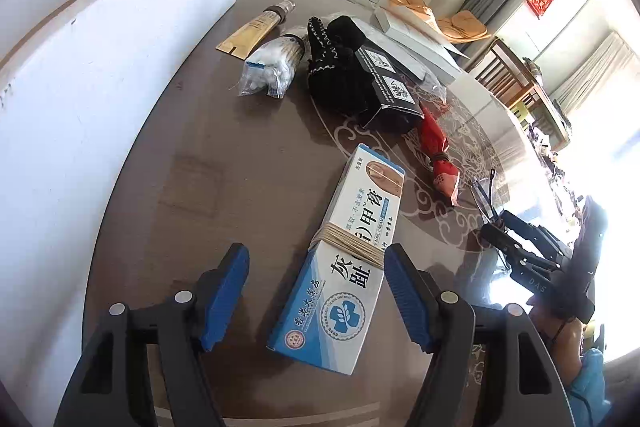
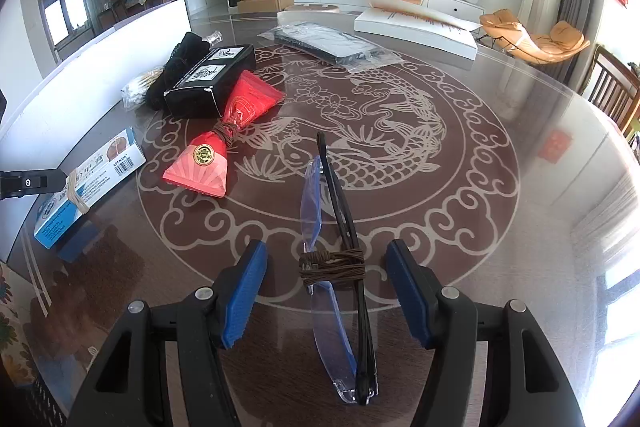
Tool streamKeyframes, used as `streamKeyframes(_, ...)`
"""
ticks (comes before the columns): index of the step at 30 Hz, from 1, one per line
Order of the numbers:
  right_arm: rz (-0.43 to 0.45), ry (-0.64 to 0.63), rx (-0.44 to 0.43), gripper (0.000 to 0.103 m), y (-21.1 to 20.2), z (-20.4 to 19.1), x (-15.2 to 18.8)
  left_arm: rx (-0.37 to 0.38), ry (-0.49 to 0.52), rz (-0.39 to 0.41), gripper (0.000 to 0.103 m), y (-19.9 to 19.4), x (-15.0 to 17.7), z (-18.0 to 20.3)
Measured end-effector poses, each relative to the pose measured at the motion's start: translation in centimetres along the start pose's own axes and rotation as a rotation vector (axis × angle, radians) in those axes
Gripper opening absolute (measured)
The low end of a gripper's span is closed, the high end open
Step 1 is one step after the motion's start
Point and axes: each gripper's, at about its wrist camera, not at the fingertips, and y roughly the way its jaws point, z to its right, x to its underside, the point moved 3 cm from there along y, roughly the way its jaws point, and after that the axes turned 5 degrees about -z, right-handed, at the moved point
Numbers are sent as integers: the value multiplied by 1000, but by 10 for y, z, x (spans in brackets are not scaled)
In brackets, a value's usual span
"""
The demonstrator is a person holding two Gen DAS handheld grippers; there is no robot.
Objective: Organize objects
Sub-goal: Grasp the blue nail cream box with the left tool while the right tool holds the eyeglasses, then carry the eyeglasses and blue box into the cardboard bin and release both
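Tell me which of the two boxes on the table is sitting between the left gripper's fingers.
The blue and white box wrapped with tan string, lying between the open left gripper. The black box lies farther back beside the black cloth item.

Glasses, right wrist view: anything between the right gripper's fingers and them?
Nothing visible. The folded glasses, bound with brown cord, lie on the table directly between the open fingers of the right gripper. The red packet sits apart, further out to the left.
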Motion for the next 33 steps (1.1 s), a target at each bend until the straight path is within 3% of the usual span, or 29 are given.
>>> streamKeyframes(3, 0, 1, -3, 63, 0, 0, 0, -36, 110, 12, 94, 6, 4, 15)
streamKeyframes(8, 2, 5, -10, 63, -1, 0, 0, -268, 290, 35, 95, 27, 9, 41)
streamKeyframes(9, 2, 6, -14, 64, 0, 0, 0, -315, 306, 42, 100, 32, 8, 45)
streamKeyframes(13, -3, 2, -28, 74, 0, -1, 0, -324, 242, 54, 103, 38, -3, 43)
streamKeyframes(22, -27, -30, -9, 93, 5, -7, -1, -321, 243, 71, 103, 38, -3, 41)
streamKeyframes(33, -35, -23, -4, 97, 7, -5, 0, -325, 240, 73, 103, 36, 0, 41)
